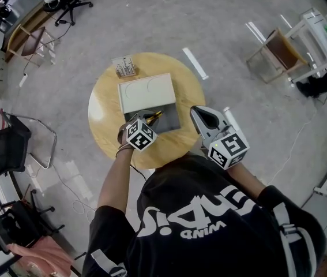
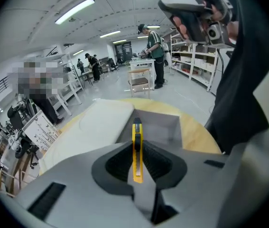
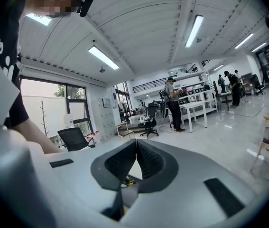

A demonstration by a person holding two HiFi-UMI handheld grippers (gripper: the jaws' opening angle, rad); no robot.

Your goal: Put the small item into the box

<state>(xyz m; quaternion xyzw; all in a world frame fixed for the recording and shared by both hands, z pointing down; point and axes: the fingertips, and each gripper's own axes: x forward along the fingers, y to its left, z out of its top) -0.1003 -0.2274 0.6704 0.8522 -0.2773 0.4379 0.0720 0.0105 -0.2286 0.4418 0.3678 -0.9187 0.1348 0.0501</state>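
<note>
A yellow utility knife is the small item, and my left gripper is shut on it, blade end pointing away. In the head view the left gripper holds the knife over the open part of the grey box, whose pale lid covers the rest. The box's open compartment lies just beyond the knife tip. My right gripper hovers at the table's right edge, shut and empty. In its own view the right gripper looks out across the room.
The box rests on a round wooden table. A small white rack stands at the table's far edge. A black office chair is on the left and a wooden chair at the far right.
</note>
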